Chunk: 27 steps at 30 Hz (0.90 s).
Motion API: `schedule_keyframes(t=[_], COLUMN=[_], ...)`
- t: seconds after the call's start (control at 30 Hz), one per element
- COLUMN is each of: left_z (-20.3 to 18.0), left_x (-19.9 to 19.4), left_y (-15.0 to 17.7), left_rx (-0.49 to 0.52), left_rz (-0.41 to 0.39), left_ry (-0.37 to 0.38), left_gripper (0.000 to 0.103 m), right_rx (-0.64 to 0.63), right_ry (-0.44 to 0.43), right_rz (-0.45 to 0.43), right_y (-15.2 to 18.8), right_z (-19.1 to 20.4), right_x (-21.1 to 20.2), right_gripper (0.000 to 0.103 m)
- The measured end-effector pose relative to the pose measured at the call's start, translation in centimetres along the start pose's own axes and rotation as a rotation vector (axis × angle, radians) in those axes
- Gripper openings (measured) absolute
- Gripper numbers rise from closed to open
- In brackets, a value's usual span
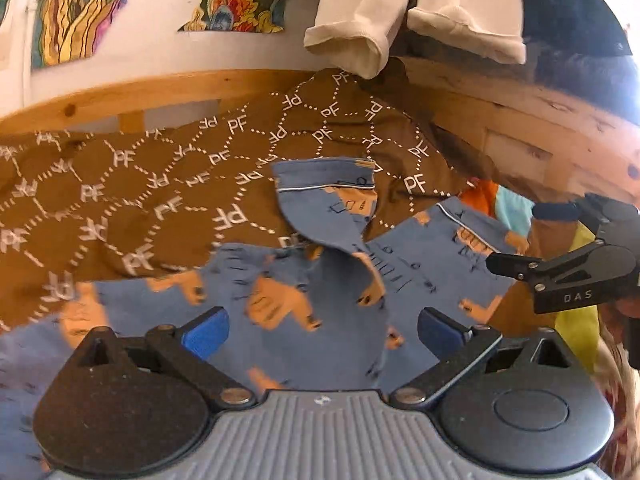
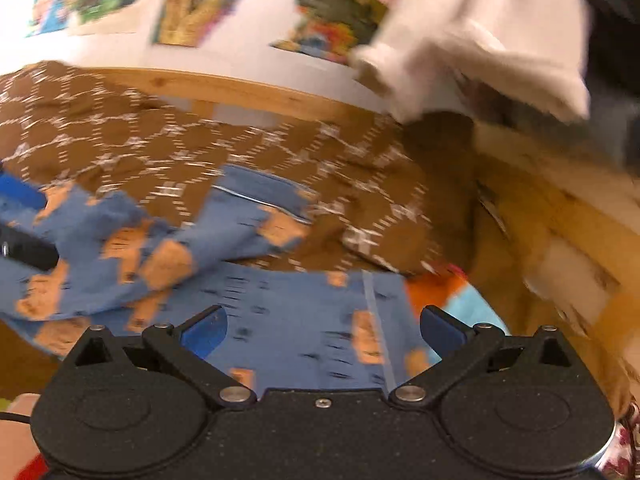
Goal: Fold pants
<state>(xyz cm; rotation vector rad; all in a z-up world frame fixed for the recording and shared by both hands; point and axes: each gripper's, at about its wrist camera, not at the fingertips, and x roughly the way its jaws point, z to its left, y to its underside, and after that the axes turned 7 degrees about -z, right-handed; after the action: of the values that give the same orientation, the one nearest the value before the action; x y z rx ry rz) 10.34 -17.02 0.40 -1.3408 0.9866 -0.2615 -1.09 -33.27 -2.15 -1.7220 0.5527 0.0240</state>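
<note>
The blue pants (image 1: 320, 280) with orange animal prints lie rumpled on a brown bedspread (image 1: 140, 184) marked "PF". One leg cuff with white piping (image 1: 324, 184) is flipped up and back. My left gripper (image 1: 320, 332) is open just above the pants' middle, empty. The right gripper shows at the right of the left wrist view (image 1: 516, 240), over the other leg's cuff. In the blurred right wrist view the pants (image 2: 288, 320) lie under my open right gripper (image 2: 322, 330), near the piped cuff (image 2: 372, 304).
A wooden bed frame (image 1: 520, 108) runs behind the bedspread. Cream garments (image 1: 400, 20) hang over it at top right. Colourful posters (image 1: 80, 12) are on the white wall. An orange and light-blue cloth (image 1: 500, 200) lies beside the pants on the right.
</note>
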Motion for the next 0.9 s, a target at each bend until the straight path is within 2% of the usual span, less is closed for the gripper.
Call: schedule_keyframes(t=[0.1,0.17,0.23,0.3,0.37,0.43,0.5,0.57,0.63,0.73,0.8,0.9], left_z=[-0.2,0.0,0.3,0.8,1.2,1.5,1.5,1.4,1.2,1.2,1.2,1.4], left_x=[1.6,2.0,1.7,1.8,1.9,2.0,2.2,2.4,2.5,2.6,2.5,2.7], left_y=[1.5,2.3,2.7,2.9,3.1,3.1,3.1,3.2,3.3,3.5,3.7,3.8], left_rx=[-0.085,-0.107,-0.109,-0.138,-0.178,-0.194,-0.191,-0.186,-0.183,-0.193,-0.199,-0.202], left_rz=[0.020,0.017,-0.012,-0.012,-0.008,-0.013,-0.008,0.005,0.015,0.028,0.032,0.038], left_ry=[0.030,0.052,0.052,0.064,0.084,0.101,0.127,0.149,0.173,0.210,0.206,0.204], left_gripper=[0.103,0.103,0.095,0.067,0.054,0.043,0.027,0.019,0.019,0.020,0.031,0.033], right_rx=[0.003,-0.001,0.008,0.019,0.030,0.065,0.103,0.118,0.106,0.076,0.065,0.041], right_ry=[-0.010,-0.038,-0.085,-0.139,-0.175,-0.232,-0.296,-0.345,-0.384,-0.427,-0.446,-0.459], right_rz=[0.032,0.041,0.045,0.022,0.005,-0.005,0.011,0.037,0.059,0.083,0.100,0.139], right_y=[0.3,-0.2,-1.1,-2.3,-3.9,-5.4,-6.9,-8.2,-9.2,-10.1,-10.4,-10.6], right_z=[-1.6,-2.1,-2.5,-2.8,-2.8,-2.8,-2.2,-1.3,0.0,2.4,3.7,5.3], right_x=[1.2,2.2,3.0,3.8,4.8,6.1,7.9,9.6,11.2,13.4,14.7,16.6], right_gripper=[0.102,0.102,0.102,0.102,0.100,0.091,0.083,0.077,0.072,0.070,0.070,0.067])
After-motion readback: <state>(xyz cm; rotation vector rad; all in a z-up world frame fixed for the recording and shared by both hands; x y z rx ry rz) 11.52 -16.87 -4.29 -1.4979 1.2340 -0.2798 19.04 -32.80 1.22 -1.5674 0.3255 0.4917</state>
